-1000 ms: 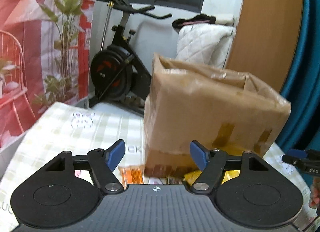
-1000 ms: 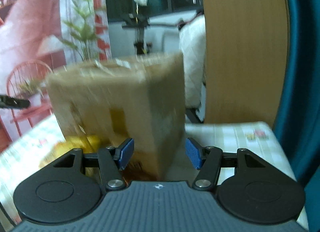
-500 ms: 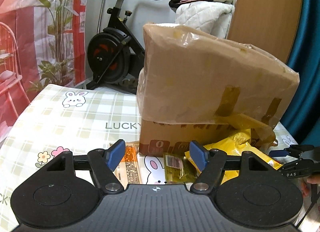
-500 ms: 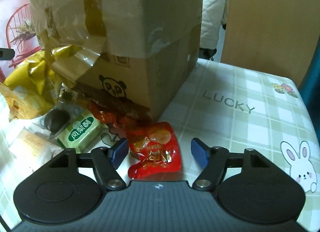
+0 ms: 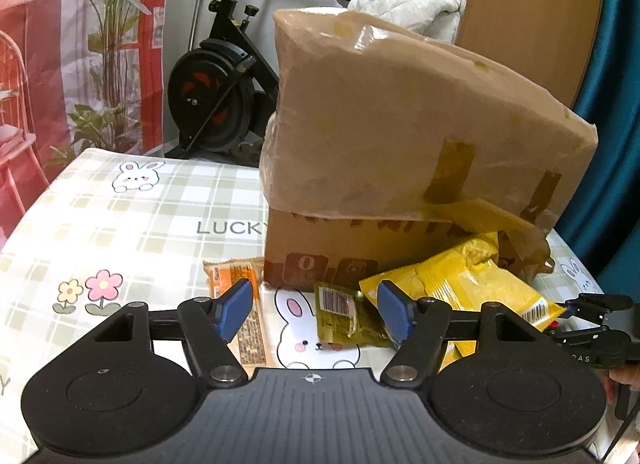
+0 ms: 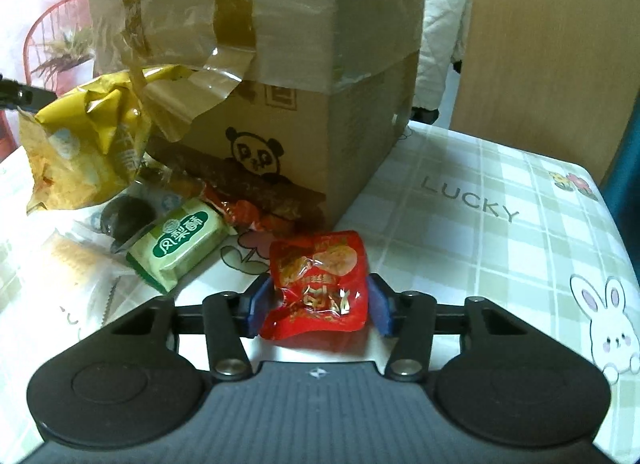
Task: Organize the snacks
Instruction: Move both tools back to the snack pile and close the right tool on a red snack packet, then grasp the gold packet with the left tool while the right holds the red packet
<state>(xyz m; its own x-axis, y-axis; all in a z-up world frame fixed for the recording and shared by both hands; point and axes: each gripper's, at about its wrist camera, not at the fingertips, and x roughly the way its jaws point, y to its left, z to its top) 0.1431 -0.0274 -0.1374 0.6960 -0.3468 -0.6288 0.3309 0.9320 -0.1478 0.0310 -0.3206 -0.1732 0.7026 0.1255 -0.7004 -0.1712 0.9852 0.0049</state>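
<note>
A taped cardboard box [image 5: 400, 168] stands on the table [image 5: 120, 224], with snack packets around its base. In the left wrist view, an orange bar [image 5: 240, 304], an olive packet [image 5: 344, 316] and a yellow bag [image 5: 472, 284] lie in front of it. My left gripper [image 5: 314, 310] is open and empty above them. In the right wrist view, my right gripper [image 6: 318, 306] has its blue pads on both sides of a red snack packet [image 6: 320, 284] that lies on the table. A green packet [image 6: 184, 240], the yellow bag [image 6: 88, 148] and a dark round snack [image 6: 128, 216] lie to its left.
The cardboard box [image 6: 288, 76] fills the middle of the table and shows a panda print. The checked tablecloth [image 6: 500, 232] stretches to the right. An exercise bike [image 5: 224, 76] and a wooden panel [image 5: 528, 4] stand behind the table. My right gripper also shows at the right edge of the left wrist view [image 5: 592, 328].
Both grippers have tilted down toward the table and come closer. My right gripper has moved forward onto the red packet and its fingers have narrowed around it.
</note>
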